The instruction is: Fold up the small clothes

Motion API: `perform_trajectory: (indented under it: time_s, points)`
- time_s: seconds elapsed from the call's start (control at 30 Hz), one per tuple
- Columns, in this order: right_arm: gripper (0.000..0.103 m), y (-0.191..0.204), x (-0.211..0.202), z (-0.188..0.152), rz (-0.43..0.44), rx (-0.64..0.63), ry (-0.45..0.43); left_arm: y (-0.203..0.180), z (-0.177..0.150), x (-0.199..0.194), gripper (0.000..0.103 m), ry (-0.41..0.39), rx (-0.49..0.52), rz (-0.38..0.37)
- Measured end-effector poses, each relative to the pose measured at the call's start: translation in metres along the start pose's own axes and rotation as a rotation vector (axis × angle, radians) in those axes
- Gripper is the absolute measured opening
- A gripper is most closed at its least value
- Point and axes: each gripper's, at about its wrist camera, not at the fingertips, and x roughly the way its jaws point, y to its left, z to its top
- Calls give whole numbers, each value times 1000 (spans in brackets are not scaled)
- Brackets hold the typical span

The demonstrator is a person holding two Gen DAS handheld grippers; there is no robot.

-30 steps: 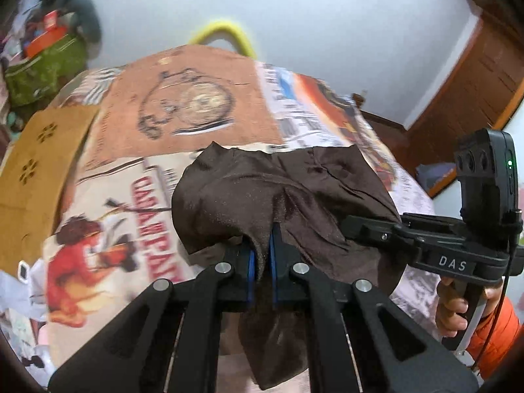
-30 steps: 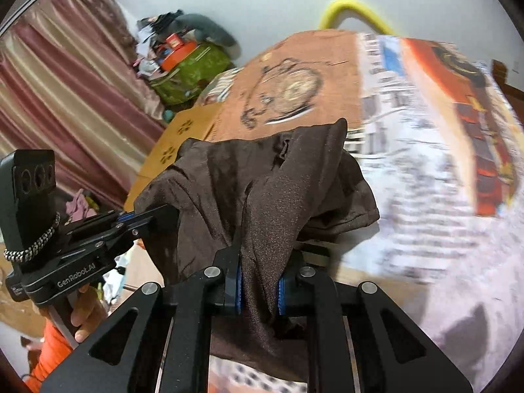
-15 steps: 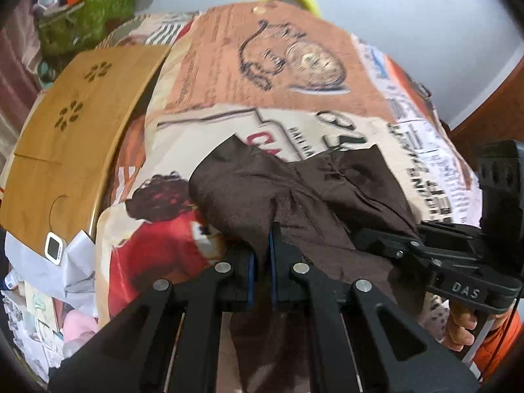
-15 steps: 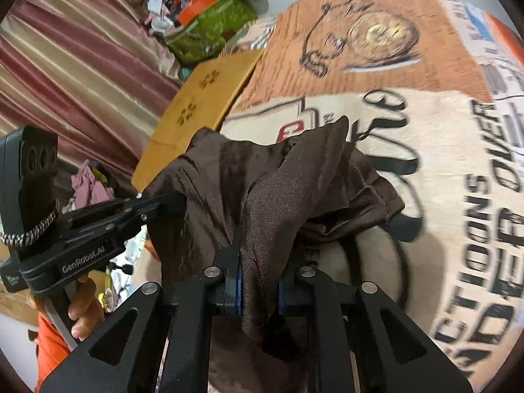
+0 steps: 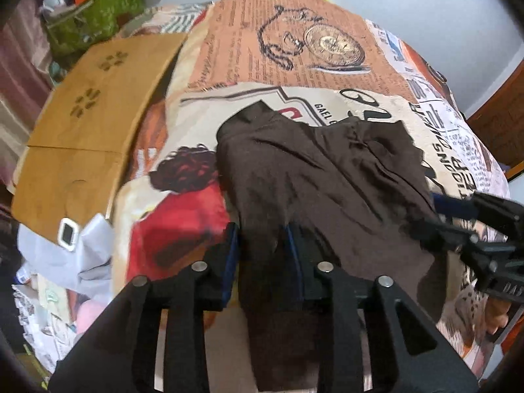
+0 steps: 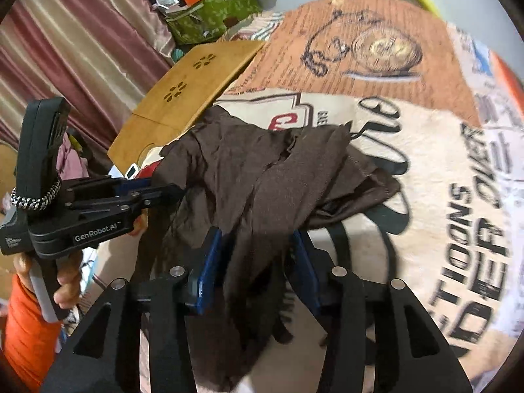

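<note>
Brown cloth [image 5: 321, 190] lies rumpled mid-frame on the printed bedspread [image 5: 294, 49], its near edge draped between both tools. The left gripper [image 5: 262, 245] and right gripper [image 6: 258, 258] are opening, pads apart, cloth slack between them. Folding looks barely begun: creases remain, edges unmatched. Its long side runs roughly left to right across the frame.
</note>
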Motion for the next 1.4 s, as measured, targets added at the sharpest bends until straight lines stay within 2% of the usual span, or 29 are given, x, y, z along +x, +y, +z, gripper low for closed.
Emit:
perform_trajectory:
  time_s: [0.1, 0.2, 0.43, 0.53, 0.67, 0.77, 0.87, 0.93, 1.1, 1.2, 1.4]
  points:
    - [41, 2, -26, -5, -24, -10, -51, -3, -9, -32, 34, -54, 5, 4]
    - [41, 10, -56, -8, -23, -14, -113, -9, -22, -79, 38, -151, 9, 4]
    - [41, 53, -157, -32, -29, -90, -345, -36, -57, -191, 41, -373, 15, -9]
    - [41, 71, -194, -47, -5, -120, -431, -50, -78, -236, 52, -469, 21, -18]
    - [41, 85, -214, -63, 21, -144, -460, -61, -108, -276, 55, -566, 18, -2]
    - [41, 91, -204, -70, 40, -166, -420, -66, -130, -294, 66, -615, 18, 3]
    - [41, 92, -176, -70, 75, -157, -356, -65, -144, -298, 67, -624, 16, 25]
    - [41, 93, -146, -65, 70, -161, -295, -63, -152, -296, 67, -624, 7, 47]
    - [41, 92, -67, -44, 12, -186, -151, -44, -162, -278, 68, -616, -34, 126]
    - [41, 79, -23, -28, 8, -147, -73, -32, -163, -265, 68, -595, -56, 125]
    - [41, 45, 12, -21, 9, -34, 8, -15, -152, -232, 68, -546, -89, 121]
